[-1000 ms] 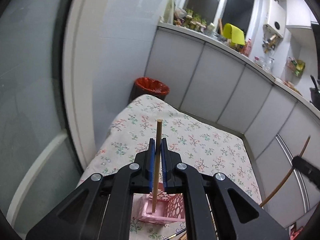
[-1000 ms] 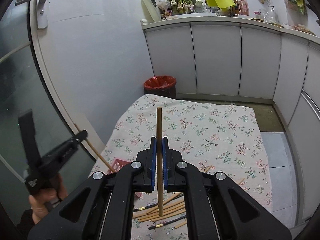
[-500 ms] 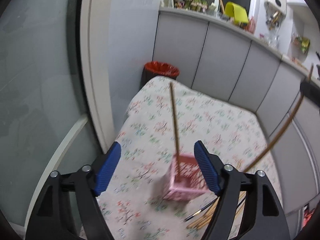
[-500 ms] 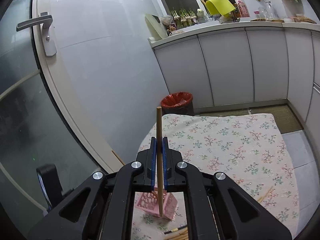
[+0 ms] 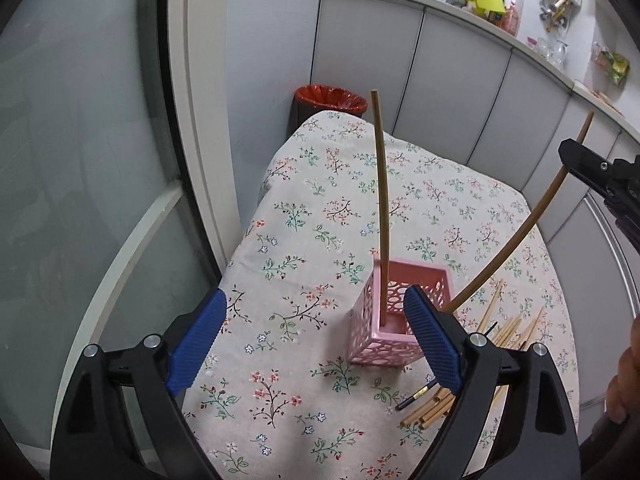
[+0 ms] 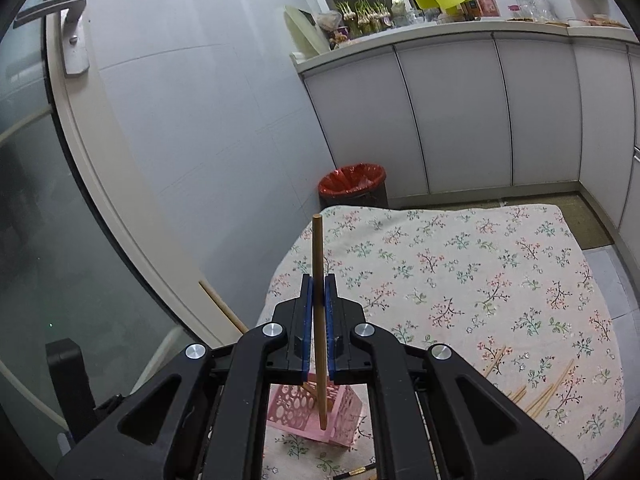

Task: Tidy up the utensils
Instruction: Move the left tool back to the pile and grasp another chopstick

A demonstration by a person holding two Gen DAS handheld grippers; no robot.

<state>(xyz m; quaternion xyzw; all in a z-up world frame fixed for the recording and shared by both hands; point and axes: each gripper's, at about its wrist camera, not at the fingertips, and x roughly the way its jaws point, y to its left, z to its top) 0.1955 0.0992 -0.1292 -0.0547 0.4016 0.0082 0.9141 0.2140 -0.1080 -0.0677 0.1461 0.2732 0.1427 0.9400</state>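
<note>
1. The left gripper (image 5: 314, 340) has its jaws spread wide and opening, with nothing pressed between the blue pads. The pink basket (image 5: 400, 320) sits just beyond them and to the right, on the floral tablecloth (image 5: 304, 216).

2. One chopstick in the basket (image 5: 382, 208) stands nearly upright, its lower end inside the basket at the near-left corner and its top leaning slightly left. It touches neither pad.

3. The right gripper (image 6: 318, 320) is clamped narrow on a second chopstick (image 6: 319, 320), holding it about mid-length. The stick runs almost vertical through the pads, upper end far above them and lower tip pointing down.

4. The relation that matters — in the right wrist view the held stick's tip sits over the basket's (image 6: 312, 412) opening, its long axis roughly in line with the basket's depth. From the left wrist view the same stick (image 5: 516, 236) slants in from the right toward the basket; its tip is hidden behind the left gripper's right pad, so I cannot tell whether it is already inside.

5. My judgement: the right hand is the one placed to act next — lowering and releasing the stick into the basket.

6. Loose chopsticks (image 5: 496, 340) lie in a scattered pile on the cloth to the right of the basket, with a dark one (image 5: 414, 396) among them. The task looks early on.
</note>
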